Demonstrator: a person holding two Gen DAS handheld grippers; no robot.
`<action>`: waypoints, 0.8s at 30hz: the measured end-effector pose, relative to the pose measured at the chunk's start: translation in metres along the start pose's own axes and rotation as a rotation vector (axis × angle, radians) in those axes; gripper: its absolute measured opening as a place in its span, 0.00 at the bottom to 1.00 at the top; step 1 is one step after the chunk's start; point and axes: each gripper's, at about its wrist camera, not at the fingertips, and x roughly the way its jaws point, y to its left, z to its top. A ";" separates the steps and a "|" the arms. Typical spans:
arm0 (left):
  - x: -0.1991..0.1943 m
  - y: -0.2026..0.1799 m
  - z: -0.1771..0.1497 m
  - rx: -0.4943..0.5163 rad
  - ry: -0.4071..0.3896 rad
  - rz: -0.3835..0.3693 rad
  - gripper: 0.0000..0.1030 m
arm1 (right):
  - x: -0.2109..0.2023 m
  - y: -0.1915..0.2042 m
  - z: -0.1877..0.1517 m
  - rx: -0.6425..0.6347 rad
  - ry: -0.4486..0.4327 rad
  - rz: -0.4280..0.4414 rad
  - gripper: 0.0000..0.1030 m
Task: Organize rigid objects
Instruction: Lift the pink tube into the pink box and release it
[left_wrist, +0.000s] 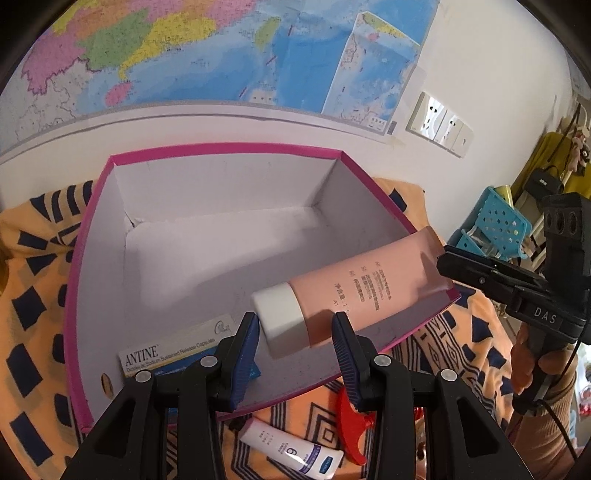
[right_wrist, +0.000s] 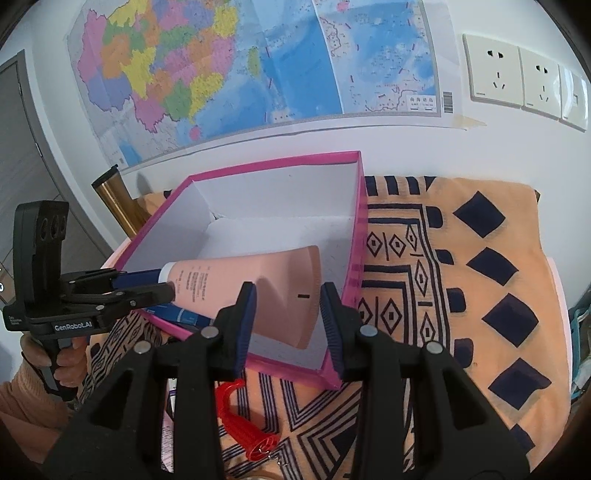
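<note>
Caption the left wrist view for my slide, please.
Both grippers lower a pink tube into the pink-rimmed box beside a medicine carton.

Box interior largely free; near end obstructed.
The pink box (left_wrist: 92, 236) has bare floor across its far half, open from above. A pink tube (left_wrist: 354, 295) lies slantwise across the near end, spanning the right wall. A medicine carton (left_wrist: 173, 350) occupies the near-left corner. Outside, a small white tube (left_wrist: 295, 450) and red trigger piece (right_wrist: 243, 424) clutter the patterned cloth (right_wrist: 480, 295).
</note>
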 end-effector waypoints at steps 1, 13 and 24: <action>-0.001 -0.001 0.000 0.005 -0.002 -0.002 0.39 | 0.000 -0.001 0.000 0.005 -0.002 -0.003 0.39; -0.050 -0.006 -0.020 0.067 -0.130 0.008 0.42 | -0.026 0.003 -0.011 0.029 -0.051 0.054 0.39; -0.077 0.005 -0.063 0.052 -0.145 0.006 0.46 | -0.049 0.025 -0.055 0.043 -0.041 0.182 0.44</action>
